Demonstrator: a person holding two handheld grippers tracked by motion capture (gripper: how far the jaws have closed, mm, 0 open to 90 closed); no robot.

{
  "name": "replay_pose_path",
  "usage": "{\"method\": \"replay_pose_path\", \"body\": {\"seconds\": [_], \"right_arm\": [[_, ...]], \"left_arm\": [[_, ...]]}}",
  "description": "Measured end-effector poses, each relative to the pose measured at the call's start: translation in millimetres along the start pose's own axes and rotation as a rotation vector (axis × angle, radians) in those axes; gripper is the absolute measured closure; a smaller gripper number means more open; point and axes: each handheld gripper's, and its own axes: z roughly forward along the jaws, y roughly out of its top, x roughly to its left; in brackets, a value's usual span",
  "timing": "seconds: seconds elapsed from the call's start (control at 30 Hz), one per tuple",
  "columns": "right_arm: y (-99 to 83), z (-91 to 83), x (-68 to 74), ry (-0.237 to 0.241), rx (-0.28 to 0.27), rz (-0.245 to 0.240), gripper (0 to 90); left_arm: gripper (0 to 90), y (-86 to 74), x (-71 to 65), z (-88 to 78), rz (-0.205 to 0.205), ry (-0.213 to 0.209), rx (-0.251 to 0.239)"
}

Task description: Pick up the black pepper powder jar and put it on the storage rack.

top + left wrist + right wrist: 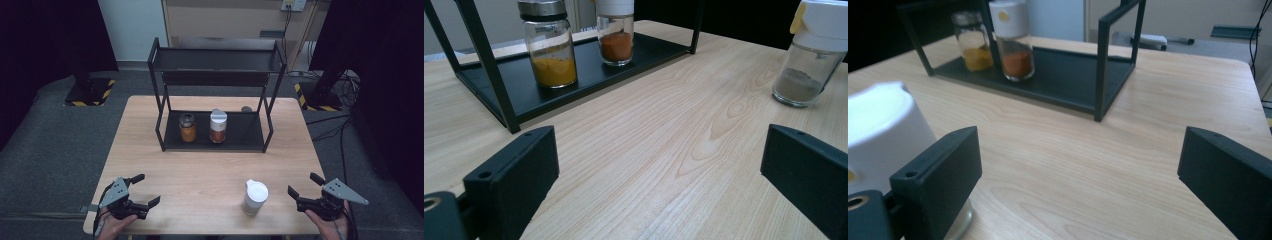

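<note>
A black two-tier rack (245, 132) stands at the back of the wooden table (200, 170). On its bottom shelf a jar of yellow spice (187, 127) with a dark lid stands beside a white-capped jar of red spice (218, 126). A white-capped jar of grey powder (255, 197) stands upright on the table near the front right. My left gripper (149, 188) rests at the front left, open and empty. My right gripper (302, 183) sits just right of the grey-powder jar, open, with nothing between its fingers. In the right gripper view that jar (883, 130) stands outside the left jaw.
The rack's top shelf (215, 60) is bare. A small dark object (246, 108) lies on the table behind the rack. Stand bases with yellow-black tape (90, 92) sit on the floor beyond the table, and cables (330, 132) run at the right.
</note>
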Motion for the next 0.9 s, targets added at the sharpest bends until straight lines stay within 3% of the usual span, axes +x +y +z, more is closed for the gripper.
{"method": "replay_pose_path", "body": {"seconds": [0.17,0.4,0.5,0.9], "right_arm": [[14.3,-8.0,2.5,0.028,-0.024,0.008,4.3],[43.5,-14.4,7.8,0.081,-0.012,-0.004,4.9],[56.1,-15.8,14.1,0.110,-0.006,-0.034,4.9],[82.2,-3.7,31.9,0.192,0.047,-0.081,6.0]], "left_arm": [[1.4,-0.6,0.2,-0.4,-0.004,0.001,-0.003],[1.4,-0.5,0.3,-0.3,-0.003,-0.001,-0.003],[1.4,-0.7,0.3,-0.5,-0.004,0.000,-0.005],[1.4,-0.5,0.4,-0.6,-0.002,-0.002,-0.004]]}}
